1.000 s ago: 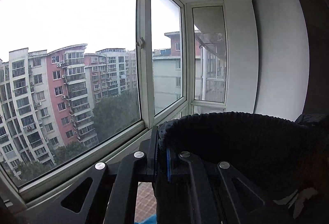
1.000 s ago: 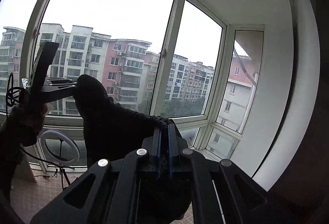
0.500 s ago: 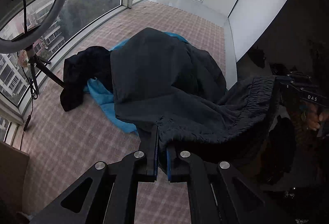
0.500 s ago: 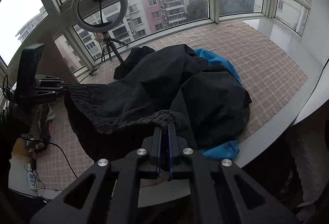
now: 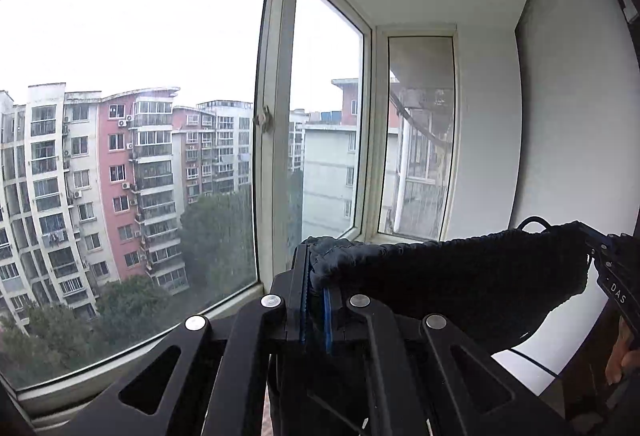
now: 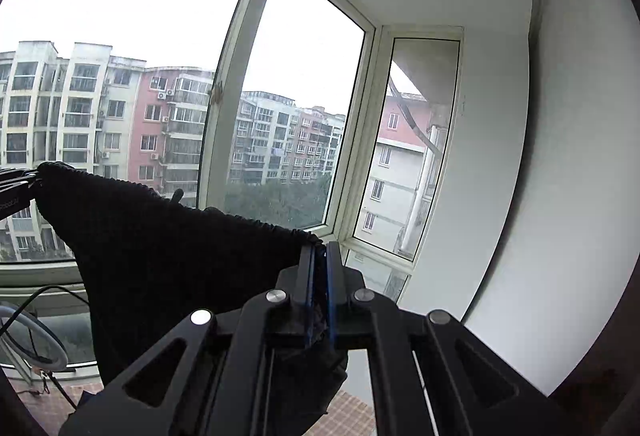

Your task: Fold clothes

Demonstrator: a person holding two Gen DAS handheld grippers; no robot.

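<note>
Both tongs, left [image 5: 316, 300] and right [image 6: 320, 292], clenched on dark garment's [image 6: 160, 256] waistband, lower frame; keep taut, level, evenly spaced.

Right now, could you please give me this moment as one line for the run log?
step: lift and spread | left gripper: shut on waistband | right gripper: shut on waistband | dark garment: hanging before window

Ahead of both views the way is closed by the white-framed bay window [image 5: 276, 140], its glass panes meeting a plain white wall [image 6: 520, 156] on the right. A dark ribbed-waist garment [image 6: 160, 256] stretched taut between the two hand-held grippers bars the space between them. Low on the left a white ring light [image 6: 40, 340] and its black cable stand near the sill.
</note>
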